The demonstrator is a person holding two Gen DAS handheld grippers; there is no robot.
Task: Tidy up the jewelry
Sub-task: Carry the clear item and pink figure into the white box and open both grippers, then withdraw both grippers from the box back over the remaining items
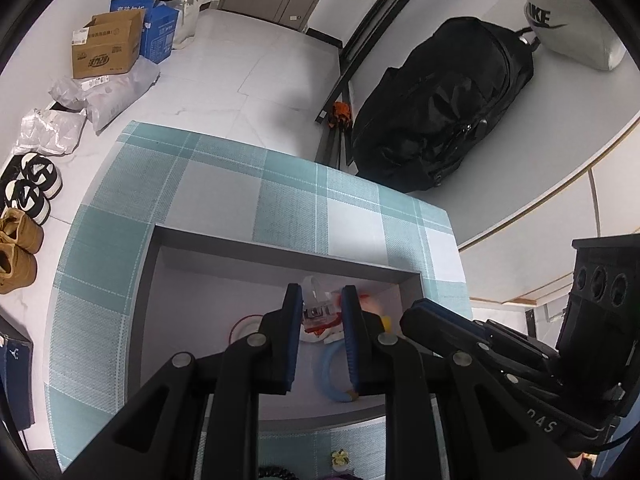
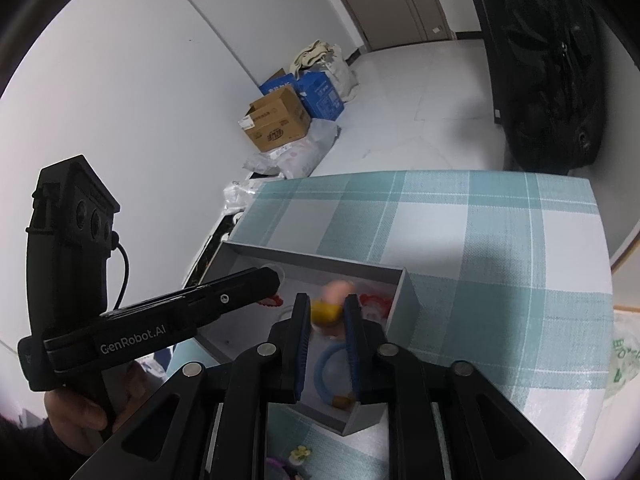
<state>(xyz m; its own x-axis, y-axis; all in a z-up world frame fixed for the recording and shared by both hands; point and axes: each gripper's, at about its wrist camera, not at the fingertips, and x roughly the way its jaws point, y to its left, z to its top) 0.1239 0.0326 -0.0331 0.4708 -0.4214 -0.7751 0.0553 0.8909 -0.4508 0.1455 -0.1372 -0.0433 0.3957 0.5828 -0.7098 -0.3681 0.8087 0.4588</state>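
"GenRobot.AI" stands in white letters along the side of my left gripper [image 2: 276,280], seen from my right wrist. From my left wrist, the body of my right gripper [image 1: 416,312] carries pale characters, partly cut off and upside down, too incomplete to read. "NIKE" with its swoosh appears on the white bag [image 1: 572,28]. Printing on the brown carton [image 1: 106,46] and blue box [image 1: 160,28] is too small to read.

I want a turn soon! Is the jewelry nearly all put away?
Partly. A blue bangle and a red ring lie in the grey box. The left gripper and right gripper hover shut over it; whether they hold anything is unclear. A flower piece and dark beads wait on the cloth.
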